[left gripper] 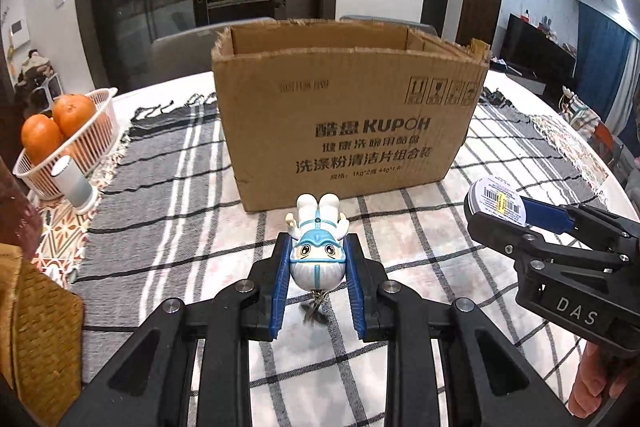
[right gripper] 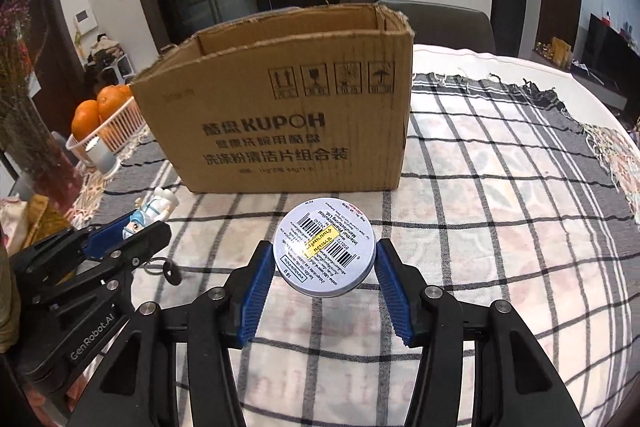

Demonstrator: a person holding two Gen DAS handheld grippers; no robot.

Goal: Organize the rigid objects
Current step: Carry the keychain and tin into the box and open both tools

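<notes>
Left gripper (left gripper: 318, 269) is closed on the white-and-blue rabbit-eared toy figurine (left gripper: 318, 251): blue ribbed pads pinch its round body from both sides, ears pointing forward at the box. A small keyring dangles below it; whether that touches the cloth I cannot tell.

Right gripper (right gripper: 325, 263) is clamped on the round white metal tin with barcode label (right gripper: 325, 251), pads on opposite rim edges, label face tilted up toward the camera. Tin is lifted off the cloth.

Open-topped brown cardboard box printed KUPOH (left gripper: 348, 123) stands upright on the tabletop, just ahead of both grippers. Top flaps are torn off and the rim is ragged, especially at the right corner. What I can see of the interior past the near wall looks bare.

Black-and-white plaid cloth (left gripper: 400, 307) covers the round tabletop; its fringed edge runs left and right of the box. Open cloth between the grippers and the box front, and a wide stretch to the box's right.

Left side is tighter: white slatted plastic basket of oranges (left gripper: 106, 123) near the table edge, a white cylindrical bottle (left gripper: 74, 183) lying against it, and a woven brown basket (left gripper: 44, 339) at the near left.
</notes>
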